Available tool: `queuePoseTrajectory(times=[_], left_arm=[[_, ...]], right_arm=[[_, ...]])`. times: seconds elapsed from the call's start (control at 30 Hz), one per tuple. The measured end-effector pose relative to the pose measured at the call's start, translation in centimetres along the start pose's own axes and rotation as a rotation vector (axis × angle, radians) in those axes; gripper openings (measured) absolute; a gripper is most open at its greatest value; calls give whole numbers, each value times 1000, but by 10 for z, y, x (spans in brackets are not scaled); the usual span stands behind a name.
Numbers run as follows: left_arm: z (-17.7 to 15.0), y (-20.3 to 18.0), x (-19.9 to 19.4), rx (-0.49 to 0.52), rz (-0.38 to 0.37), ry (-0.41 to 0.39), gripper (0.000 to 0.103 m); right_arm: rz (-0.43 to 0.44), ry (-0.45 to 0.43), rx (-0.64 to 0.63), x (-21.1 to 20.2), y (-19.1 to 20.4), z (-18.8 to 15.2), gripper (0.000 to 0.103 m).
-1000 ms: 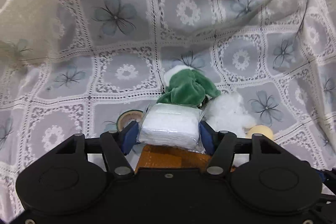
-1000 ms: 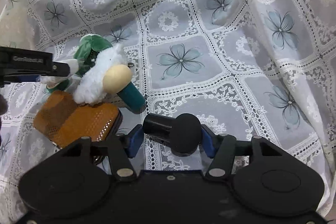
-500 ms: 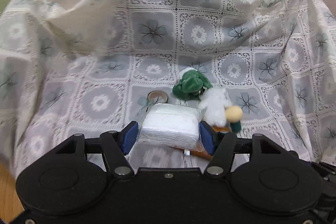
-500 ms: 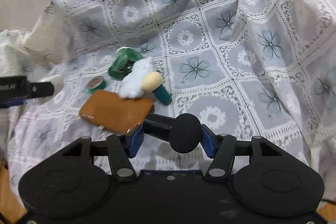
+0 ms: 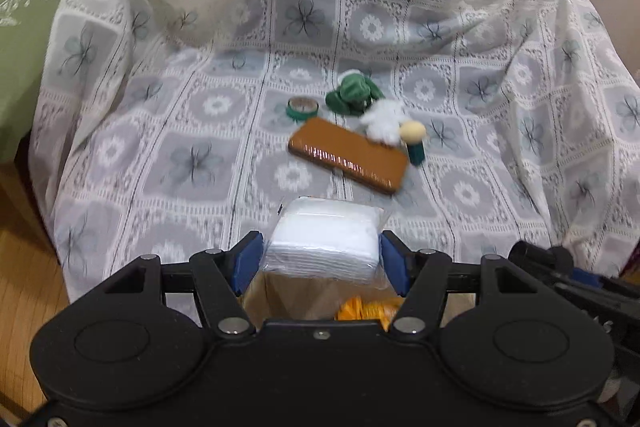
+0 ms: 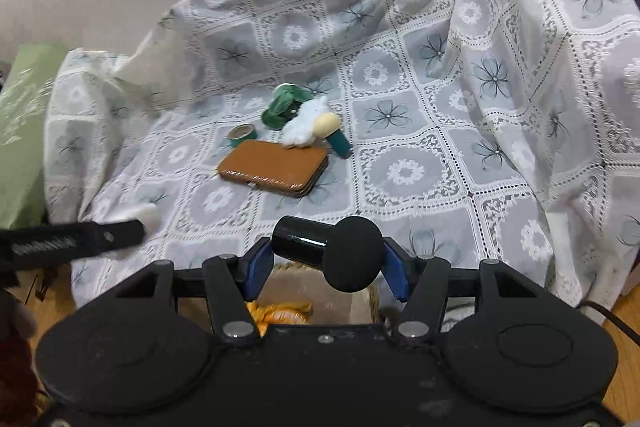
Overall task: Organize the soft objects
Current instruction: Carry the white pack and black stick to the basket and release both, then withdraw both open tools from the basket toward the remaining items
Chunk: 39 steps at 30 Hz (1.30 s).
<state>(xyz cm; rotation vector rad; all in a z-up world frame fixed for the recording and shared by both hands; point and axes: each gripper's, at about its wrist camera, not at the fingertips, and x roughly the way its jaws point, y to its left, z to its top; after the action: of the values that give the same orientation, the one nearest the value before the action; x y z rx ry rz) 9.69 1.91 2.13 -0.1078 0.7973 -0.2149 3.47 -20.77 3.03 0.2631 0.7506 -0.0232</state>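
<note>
My left gripper (image 5: pixel 322 259) is shut on a white wrapped pack of soft pads (image 5: pixel 324 239), held above a basket (image 5: pixel 304 301) with a yellow-orange soft thing (image 5: pixel 366 309) inside. My right gripper (image 6: pixel 326 263) is shut on a black sponge-tipped applicator (image 6: pixel 332 253), also over the basket (image 6: pixel 374 301). On the lace-covered seat lie a green plush (image 5: pixel 352 93), a white fluffy piece (image 5: pixel 384 121) and a cream-headed teal applicator (image 5: pixel 414 141), all seen in the right wrist view too, the green plush (image 6: pixel 282 105) at the back.
A brown leather case (image 5: pixel 348 155) and a green tape roll (image 5: pixel 303 107) lie on the lace cloth (image 5: pixel 200 163). A green cushion (image 5: pixel 24 27) is at the far left. Wooden floor (image 5: pixel 28 275) lies below. The left gripper's finger (image 6: pixel 76 239) shows in the right wrist view.
Both grippers have pulled back and up from the seat, carrying the white pack and the black applicator. The basket has come into view beneath them.
</note>
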Motion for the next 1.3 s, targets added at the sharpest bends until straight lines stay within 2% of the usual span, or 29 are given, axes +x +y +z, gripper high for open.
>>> queuePoseTrajectory(times=[0.23,0.57,0.73,0.77,0.9,1.07,1.3], left_arm=[[-38,-11,-17,8,-24,31,59],[-71,-26,-17,47,-80,94,60],[-80,-31,-17,58,-90,106,79],[-81,-30,-18,54,-87,104,84],[-82,-23,-22,14,-42,87,84],[-83,-9,-31,-65,53,52,85],[-85,-5,-34,-82,95,37,85]], right_arm=[[42,-26,-7,-40,5,-24,58],[18,-38,19,-66,-1,-42,58],[-2,-11,35,-58,-4,-44,58],[-3,-7,36,-58,-4,-44,58],[-7,7,31,-56,-5,-47,58],[-12,25,24,-54,-3,-48,58],[-9,47,-3,-50,3,-51,58]])
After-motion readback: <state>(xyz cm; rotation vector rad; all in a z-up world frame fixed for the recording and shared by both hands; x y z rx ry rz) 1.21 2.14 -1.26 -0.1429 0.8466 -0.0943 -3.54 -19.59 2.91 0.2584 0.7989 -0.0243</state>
